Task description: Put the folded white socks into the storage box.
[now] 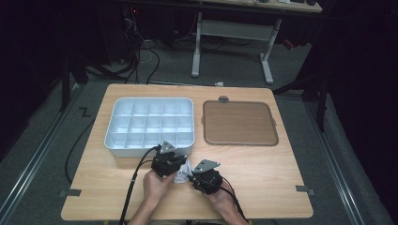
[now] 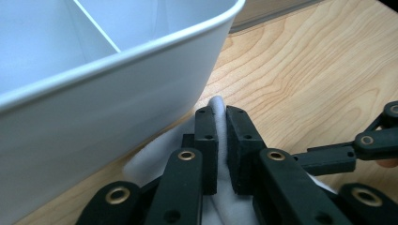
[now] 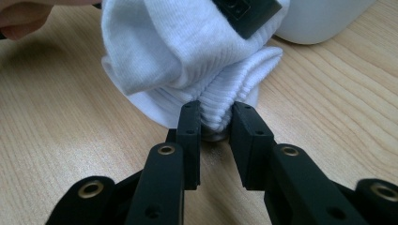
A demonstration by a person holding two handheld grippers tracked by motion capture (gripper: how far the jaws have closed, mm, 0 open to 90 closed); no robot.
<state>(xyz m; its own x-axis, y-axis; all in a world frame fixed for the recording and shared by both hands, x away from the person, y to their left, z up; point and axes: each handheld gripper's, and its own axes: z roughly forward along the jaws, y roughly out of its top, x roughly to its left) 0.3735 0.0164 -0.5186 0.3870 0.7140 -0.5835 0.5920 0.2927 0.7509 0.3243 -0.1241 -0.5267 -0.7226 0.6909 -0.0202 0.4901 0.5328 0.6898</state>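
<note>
The left hand-held gripper (image 2: 221, 115) is closed on a white sock (image 2: 217, 104): a thin fold of the fabric is pinched between its two jaws, with more cloth bunched beneath them. The right hand-held gripper (image 3: 215, 117) is clamped on the ribbed edge of the same sock (image 3: 187, 56), the layered cuff being squeezed between its jaws just above the wood. In the high view, the left hand-held gripper (image 1: 174, 165) and the right hand-held gripper (image 1: 193, 177) are seen close together near the front edge of the tabletop (image 1: 263, 187), with the sock (image 1: 183, 171) held between them as a small white bundle. Just beyond the left hand-held gripper, the rounded near corner of a white divided tray (image 2: 141, 75) is found, almost touching the sock. In the high view, the tray (image 1: 111, 123) is placed on the left half of the tabletop, and a brown flat tray (image 1: 239, 123) is laid beside it on the right, slightly apart.
</note>
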